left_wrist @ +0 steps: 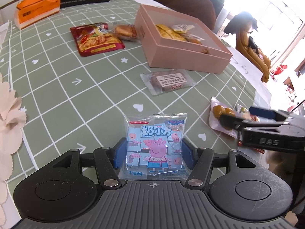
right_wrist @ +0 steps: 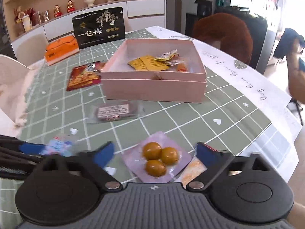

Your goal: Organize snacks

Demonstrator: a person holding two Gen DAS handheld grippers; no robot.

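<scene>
Your left gripper (left_wrist: 152,150) was clamped on the blue pack (left_wrist: 155,145), pads pressing both its sides, pack standing up off the tabletop (left_wrist: 76,99) near the near edge. That one looked picked and ready to go.

Your right gripper (right_wrist: 154,152) had its jaws wide apart, nothing in them. The egg pack (right_wrist: 156,160) lay flat between the fingers at the near right edge, pads clear of it. An orange sachet (right_wrist: 192,169) lay just beside it, under the right finger.

Step, as I read it: one pack in hand, the other being lined up for a grab.

Mid-table: the clear-wrapped cake (left_wrist: 167,82), just in front of the box (right_wrist: 154,89). The box was open, sitting toward the far right, with a few yellow packets (right_wrist: 148,63) already inside. At its left wall: the red bag (left_wrist: 95,38) and a small bread pack (left_wrist: 126,31). Far edge: a black bag (right_wrist: 99,28) and an orange tissue pack (right_wrist: 61,49).

Next move probably needs you to carry the blue pack over the near wall of the box and let go inside. For the egg pack, drop lower and close on its edges; it's flat and slick, so it could slide.
</scene>
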